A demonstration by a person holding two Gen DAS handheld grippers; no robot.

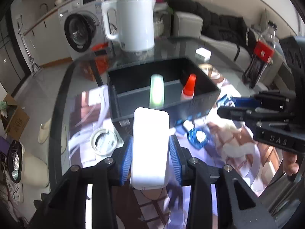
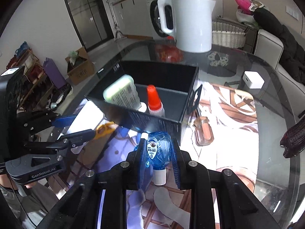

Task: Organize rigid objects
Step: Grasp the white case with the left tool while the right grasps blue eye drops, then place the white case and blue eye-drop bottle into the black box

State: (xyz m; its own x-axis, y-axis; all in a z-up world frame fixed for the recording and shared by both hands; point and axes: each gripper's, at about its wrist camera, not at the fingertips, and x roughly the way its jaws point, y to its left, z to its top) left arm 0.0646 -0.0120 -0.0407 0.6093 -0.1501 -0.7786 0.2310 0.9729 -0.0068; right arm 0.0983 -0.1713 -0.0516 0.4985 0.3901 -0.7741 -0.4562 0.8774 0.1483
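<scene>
My left gripper (image 1: 150, 148) is shut on a flat white rectangular device (image 1: 150, 143) and holds it just in front of the black divided box (image 1: 205, 99). In the box lie a pale green case (image 1: 157, 90) and a clear bottle with an orange cap (image 1: 188, 87). My right gripper (image 2: 158, 148) is shut on a small blue bottle with a white cap (image 2: 158, 152), close to the box's near wall (image 2: 152, 120). The green case (image 2: 122, 93) and orange-capped bottle (image 2: 154, 101) show in the right wrist view too. The left gripper appears there at the left (image 2: 76, 126).
A white kettle (image 1: 133, 22) stands on the glass table behind the box. A small glass jar (image 2: 204, 131) lies right of the box. A white cube (image 2: 253, 80) sits farther right, a cola bottle (image 1: 261, 53) at the table's right, a white round lid (image 1: 103, 142) at the left.
</scene>
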